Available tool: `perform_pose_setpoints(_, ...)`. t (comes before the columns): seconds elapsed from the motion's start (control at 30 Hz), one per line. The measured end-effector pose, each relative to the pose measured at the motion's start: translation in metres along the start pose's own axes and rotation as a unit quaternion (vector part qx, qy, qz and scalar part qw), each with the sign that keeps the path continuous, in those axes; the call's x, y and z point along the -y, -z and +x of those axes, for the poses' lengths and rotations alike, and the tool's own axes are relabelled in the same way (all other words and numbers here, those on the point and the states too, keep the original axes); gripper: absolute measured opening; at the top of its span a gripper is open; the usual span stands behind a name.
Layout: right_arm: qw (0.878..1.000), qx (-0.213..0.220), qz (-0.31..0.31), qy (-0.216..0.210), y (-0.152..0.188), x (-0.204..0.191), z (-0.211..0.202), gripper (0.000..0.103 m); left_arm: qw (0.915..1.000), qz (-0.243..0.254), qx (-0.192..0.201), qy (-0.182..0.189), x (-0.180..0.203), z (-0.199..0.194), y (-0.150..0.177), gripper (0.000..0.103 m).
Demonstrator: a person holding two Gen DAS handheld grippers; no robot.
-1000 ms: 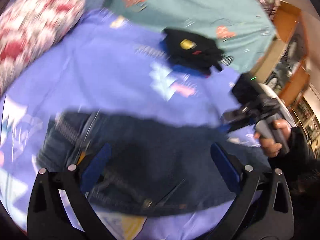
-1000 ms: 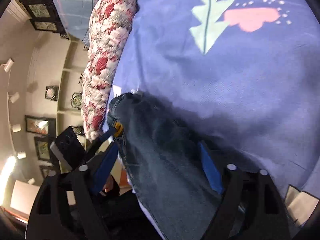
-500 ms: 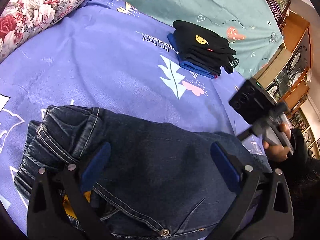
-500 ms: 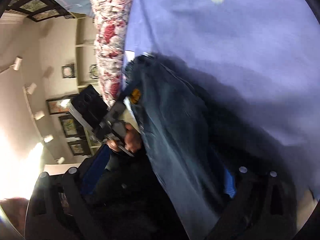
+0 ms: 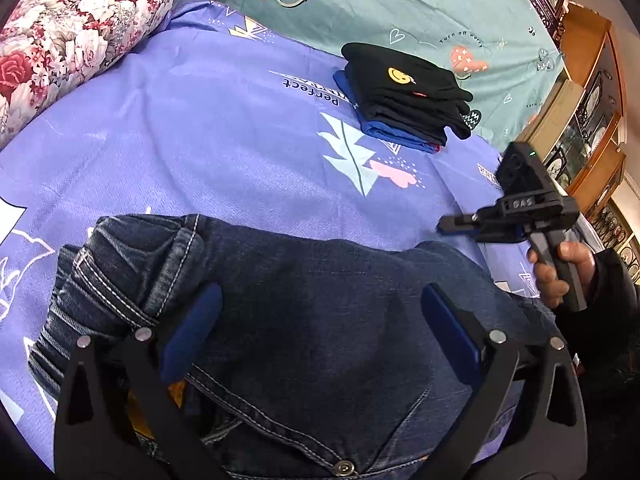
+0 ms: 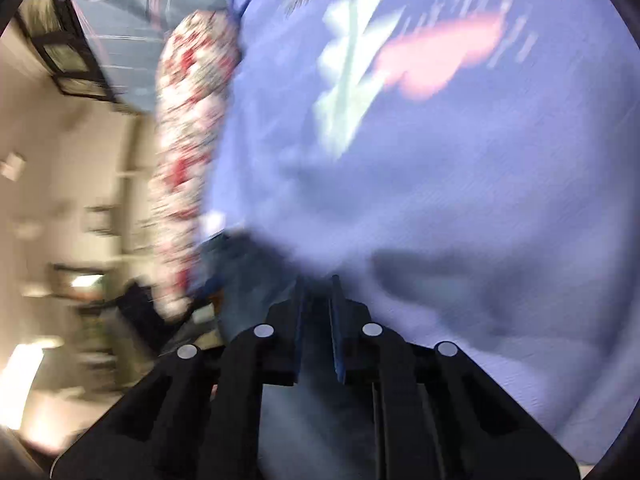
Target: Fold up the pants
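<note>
Item one, nearest me: my left claw [image 5: 318, 332], jaws spread wide, blue pads apart over the dark denim pants [image 5: 304, 312] and pinching nothing.

Item two: the pants, lying bunched on the bed's purple sheet [image 5: 208, 140], waistband and stitched seams heaped toward the left of the left wrist view, a metal button at the lower edge.

Item three: my right claw [image 5: 446, 226], seen from the left wrist view at the right side, past the pants' far edge, held by a hand [image 5: 560, 268] in a dark sleeve. In its own view the right claw [image 6: 318, 320] shows jaws that have just been closing, now nearly together; the picture is blurred, and I cannot tell whether cloth sits between them.

Item four, farther: a tree and pink heart print [image 5: 360, 160] on the sheet.

Item five: a folded stack of black and blue clothes [image 5: 404, 96].

Item six: a floral pillow [image 5: 68, 40] at far left, and a teal sheet [image 5: 400, 8] beyond the stack.
</note>
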State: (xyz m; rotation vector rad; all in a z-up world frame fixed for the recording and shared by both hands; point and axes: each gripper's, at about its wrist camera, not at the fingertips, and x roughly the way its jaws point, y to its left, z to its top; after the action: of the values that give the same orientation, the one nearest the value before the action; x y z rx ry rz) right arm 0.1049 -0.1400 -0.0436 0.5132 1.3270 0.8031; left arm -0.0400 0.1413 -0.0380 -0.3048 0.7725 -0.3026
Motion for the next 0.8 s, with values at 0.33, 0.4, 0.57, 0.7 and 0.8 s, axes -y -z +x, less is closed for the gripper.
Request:
perform_pose_setpoints(0.33, 0.995, -0.023, -0.089, 0.048, 0.052, -0.068, 0.007, 0.049, 0.9998, -0.013, 0.013, 0.000, -0.001, -0.014, 0.001, 0.101)
perform_pose_setpoints(0.4, 0.992, -0.021, -0.081, 0.094, 0.053, -0.054, 0.025, 0.028, 0.9997, 0.009, 0.014, -0.019, 0.003, -0.009, 0.006, 0.101)
perform_pose_setpoints(0.57, 0.988, 0.036, -0.092, 0.122, 0.048, -0.040, 0.014, 0.020, 0.9991, 0.021, 0.020, -0.032, 0.006, -0.007, 0.009, 0.101)
perform_pose_setpoints(0.7, 0.982, 0.053, -0.130, 0.126, 0.055, -0.061, -0.034, 0.047, 0.9992, 0.018, 0.024, -0.028, 0.004, -0.007, 0.008, 0.101)
perform_pose_setpoints(0.8, 0.974, 0.010, -0.158, 0.161, 0.067, -0.050, -0.039, 0.047, 0.9992, 0.016, 0.025, -0.027, 0.004, -0.008, 0.009, 0.101)
